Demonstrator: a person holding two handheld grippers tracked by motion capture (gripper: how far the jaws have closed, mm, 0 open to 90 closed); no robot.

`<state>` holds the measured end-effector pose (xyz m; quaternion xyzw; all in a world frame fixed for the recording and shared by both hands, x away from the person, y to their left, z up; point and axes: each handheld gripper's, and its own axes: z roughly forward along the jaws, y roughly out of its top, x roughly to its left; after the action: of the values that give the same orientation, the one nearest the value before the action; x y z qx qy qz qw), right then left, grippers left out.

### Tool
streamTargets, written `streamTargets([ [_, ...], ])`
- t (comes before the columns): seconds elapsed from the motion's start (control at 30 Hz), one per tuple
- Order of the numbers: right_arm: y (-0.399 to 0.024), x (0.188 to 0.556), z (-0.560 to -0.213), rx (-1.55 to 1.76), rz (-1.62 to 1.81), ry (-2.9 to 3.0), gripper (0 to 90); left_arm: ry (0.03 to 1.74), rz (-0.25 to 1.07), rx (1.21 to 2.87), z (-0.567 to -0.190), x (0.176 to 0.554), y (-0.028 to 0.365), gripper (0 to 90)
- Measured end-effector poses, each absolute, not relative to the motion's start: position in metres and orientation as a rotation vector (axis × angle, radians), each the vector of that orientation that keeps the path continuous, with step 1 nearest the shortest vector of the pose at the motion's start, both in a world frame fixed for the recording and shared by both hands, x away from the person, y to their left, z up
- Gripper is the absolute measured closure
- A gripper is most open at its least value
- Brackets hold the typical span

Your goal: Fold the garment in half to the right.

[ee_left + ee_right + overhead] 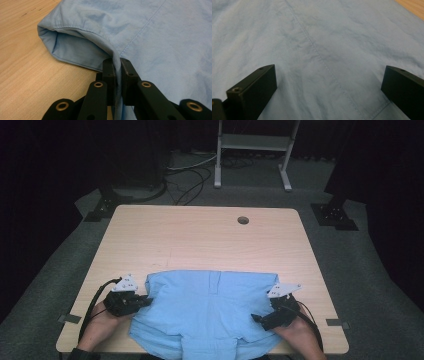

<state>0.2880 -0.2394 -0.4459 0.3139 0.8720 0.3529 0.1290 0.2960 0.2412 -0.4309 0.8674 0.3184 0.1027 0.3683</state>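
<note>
A light blue garment (205,310), shorts by the look of it, lies flat at the near edge of the wooden table (200,235). My left gripper (146,301) is at its left side, shut on a pinched fold of the blue cloth (140,32) right by the open hem (62,47); in the left gripper view the fabric runs between the two black jaws of the left gripper (118,65). My right gripper (256,318) rests on the garment's right side. The right gripper (329,82) stands open, jaws wide apart over flat cloth (317,40) with a stitched seam.
A round cable hole (243,220) sits in the far part of the table. Beyond the table stand a grey metal frame (255,145) and cables on the dark carpet. Bare wood stretches across the far half of the tabletop.
</note>
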Motion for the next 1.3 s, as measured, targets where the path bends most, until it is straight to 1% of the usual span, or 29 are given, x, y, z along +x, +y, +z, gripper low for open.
streamTargets([
  [0.33,-0.239,0.288,-0.446,0.913,1.027,2.536,0.0,0.813,0.273,2.213,-0.43,0.296,0.243,85.6],
  [0.67,-0.238,0.29,-0.446,0.921,1.023,2.534,0.0,0.79,0.277,2.12,-0.413,0.296,0.246,85.9],
  [0.97,-0.237,0.292,-0.446,0.917,1.022,2.533,0.0,0.738,0.285,2.067,-0.401,0.294,0.241,85.8],
  [1.3,-0.234,0.296,-0.446,0.915,1.02,2.534,0.0,0.677,0.296,2.037,-0.383,0.298,0.226,85.8],
])
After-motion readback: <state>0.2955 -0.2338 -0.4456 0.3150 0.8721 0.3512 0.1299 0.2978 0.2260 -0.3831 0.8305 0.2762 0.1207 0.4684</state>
